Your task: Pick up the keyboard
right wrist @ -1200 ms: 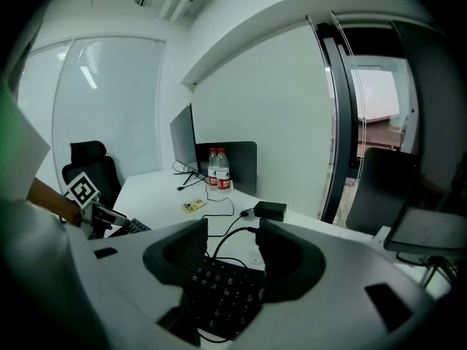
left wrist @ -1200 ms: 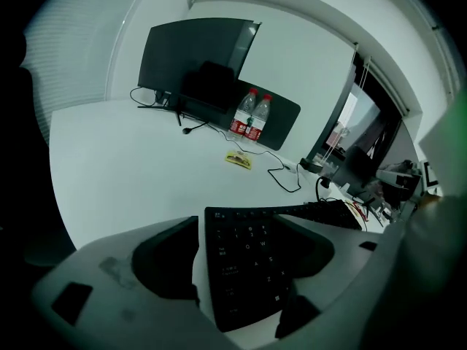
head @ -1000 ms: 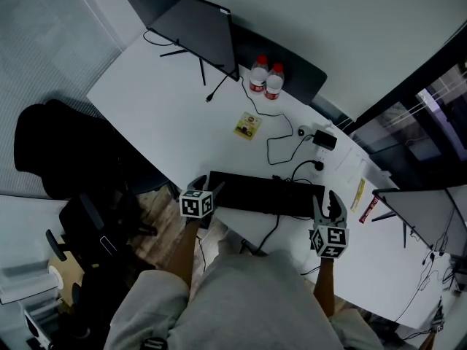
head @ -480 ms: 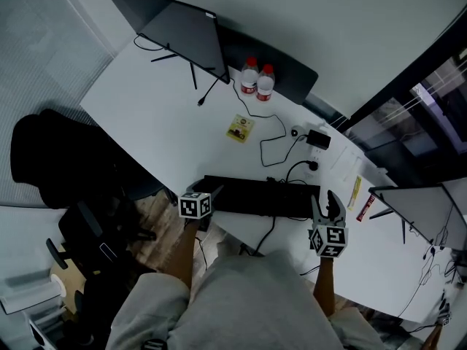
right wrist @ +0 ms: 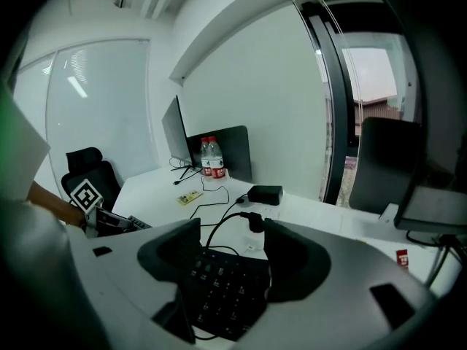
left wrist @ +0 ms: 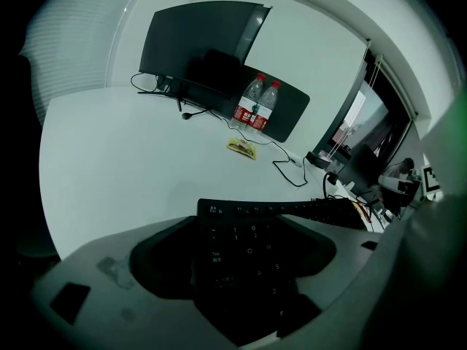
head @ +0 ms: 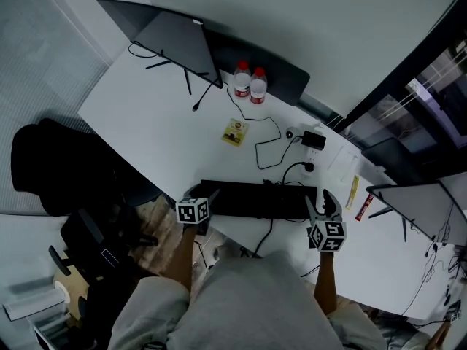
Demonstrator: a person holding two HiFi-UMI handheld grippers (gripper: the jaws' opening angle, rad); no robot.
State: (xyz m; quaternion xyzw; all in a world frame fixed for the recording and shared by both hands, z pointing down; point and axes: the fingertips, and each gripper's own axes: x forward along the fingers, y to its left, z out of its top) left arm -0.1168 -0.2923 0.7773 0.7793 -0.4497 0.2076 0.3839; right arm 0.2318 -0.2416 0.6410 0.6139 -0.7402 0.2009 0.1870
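Bench (head: 160,130), white and wide, fills the head view and runs from upper left to lower right. A dark monitor (head: 164,35) stands at its far left corner, and a second monitor (head: 416,203) is cut off at the right edge. A black chair (head: 58,173) sits on the floor off the bench's left side. The keyboard (head: 255,197), black and long, lies along the near edge in front of the person, whose grey clothing (head: 241,305) hides that edge below it. The left gripper (head: 203,195) is at the keyboard's left end and the right gripper (head: 322,204) at its right end. In the left gripper view the fingers (left wrist: 157,257) pinch that end, with the keys filling the gap from one pad to the other. In the right gripper view the fingers (right wrist: 164,257) grip the other end in the same way. No view shows whether the keyboard rests on the bench or is just clear of it, since its underside is hidden. Two bottles (head: 249,84) with red labels stand side by side, touching, in front of a dark panel (head: 277,79) at the far edge. A black adapter (head: 314,139) lies beyond the keyboard's right half, and a thin cable (head: 266,152) loops from near it toward the keyboard. A small yellow packet (head: 233,132) lies between the bottles and the keyboard. Its print is too small to read.
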